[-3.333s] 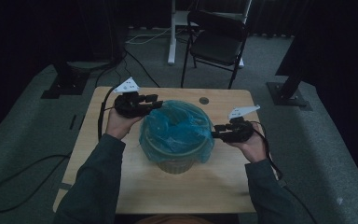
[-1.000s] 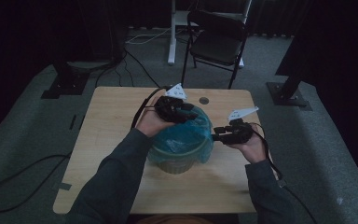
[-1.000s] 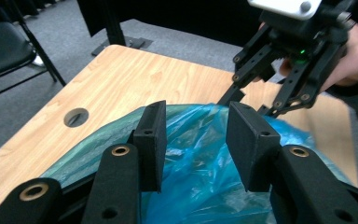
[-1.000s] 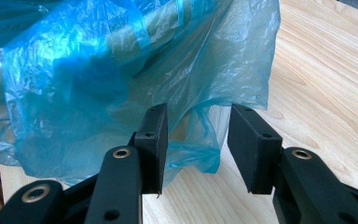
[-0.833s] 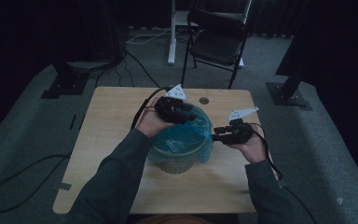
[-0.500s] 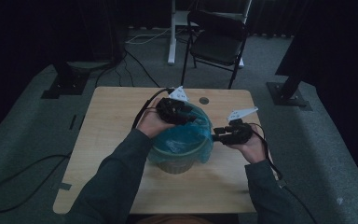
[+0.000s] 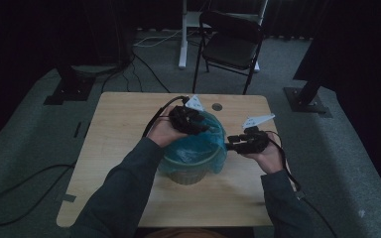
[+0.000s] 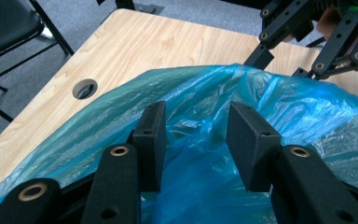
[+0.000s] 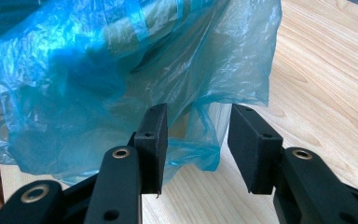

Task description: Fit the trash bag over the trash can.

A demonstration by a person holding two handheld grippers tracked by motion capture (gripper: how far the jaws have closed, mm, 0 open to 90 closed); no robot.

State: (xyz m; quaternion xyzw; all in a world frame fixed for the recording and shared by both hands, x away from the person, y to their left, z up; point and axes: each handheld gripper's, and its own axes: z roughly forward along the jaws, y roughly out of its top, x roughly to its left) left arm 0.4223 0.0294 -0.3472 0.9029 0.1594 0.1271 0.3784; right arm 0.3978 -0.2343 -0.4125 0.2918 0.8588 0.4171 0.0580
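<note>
Two hand-held grippers, left (image 8: 193, 140) and right (image 9: 196, 144), jaws apart, seemingly not pinching blue bag (image 7: 198, 144)

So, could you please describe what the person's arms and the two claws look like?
Both arms wear long dark grey-green sleeves. The left claw and right claw are black linkage frames with round brass-coloured pivot pins, ending in flat rectangular black pads. Each carries a pale grey three-cornered plate on top, and a black cable trails from each.

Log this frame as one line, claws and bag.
left claw: open, over bag rim | right claw: open at bag's hanging edge | blue bag: lining bin | table
</note>
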